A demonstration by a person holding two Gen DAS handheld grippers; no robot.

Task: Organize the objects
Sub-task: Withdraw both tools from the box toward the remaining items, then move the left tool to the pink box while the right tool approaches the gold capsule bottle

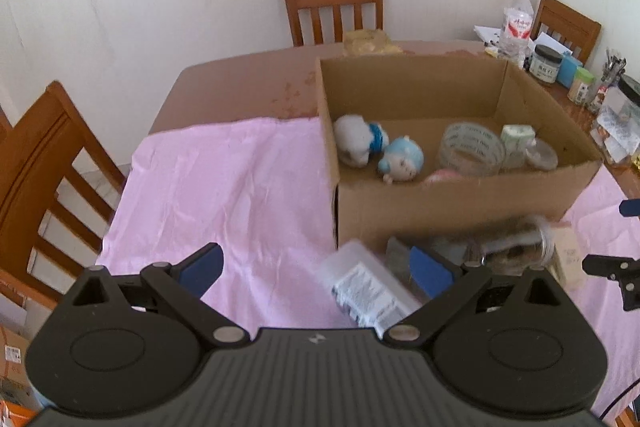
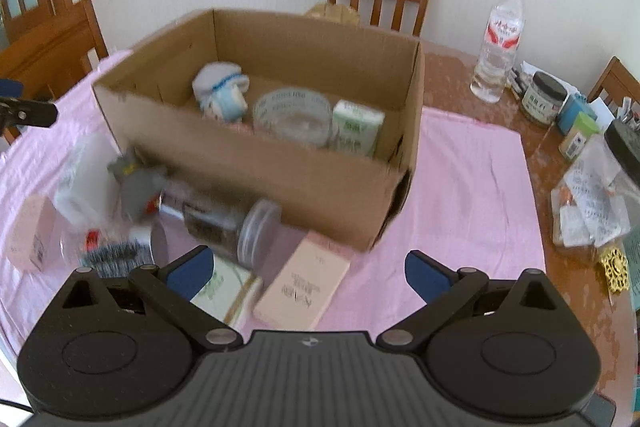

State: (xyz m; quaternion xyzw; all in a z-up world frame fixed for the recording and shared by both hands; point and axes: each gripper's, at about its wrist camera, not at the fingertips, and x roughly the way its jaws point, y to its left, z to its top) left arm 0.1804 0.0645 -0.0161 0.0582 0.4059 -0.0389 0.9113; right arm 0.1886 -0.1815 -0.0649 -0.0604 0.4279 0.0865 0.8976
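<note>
An open cardboard box [image 1: 452,205] [image 2: 280,183] stands on a pink cloth [image 1: 224,187] [image 2: 472,187]. Inside lie two plush dolls [image 1: 396,159] [image 2: 222,93], a clear tape roll [image 1: 472,147] [image 2: 294,117] and a small green carton [image 1: 516,135] [image 2: 356,127]. In front of the box is a loose pile: a clear plastic case [image 1: 364,287], a lidded jar on its side [image 2: 236,227] [image 1: 516,247], a pink box [image 2: 304,283], a grey toy [image 2: 138,183]. My left gripper [image 1: 316,271] is open above the clear case. My right gripper [image 2: 306,273] is open over the pink box.
Wooden chairs [image 1: 332,5] [image 1: 44,179] surround the brown table [image 1: 248,83]. At the right side stand a water bottle [image 2: 498,43], jars [image 2: 544,99] and small packets [image 2: 588,203]. The other gripper shows at each view's edge.
</note>
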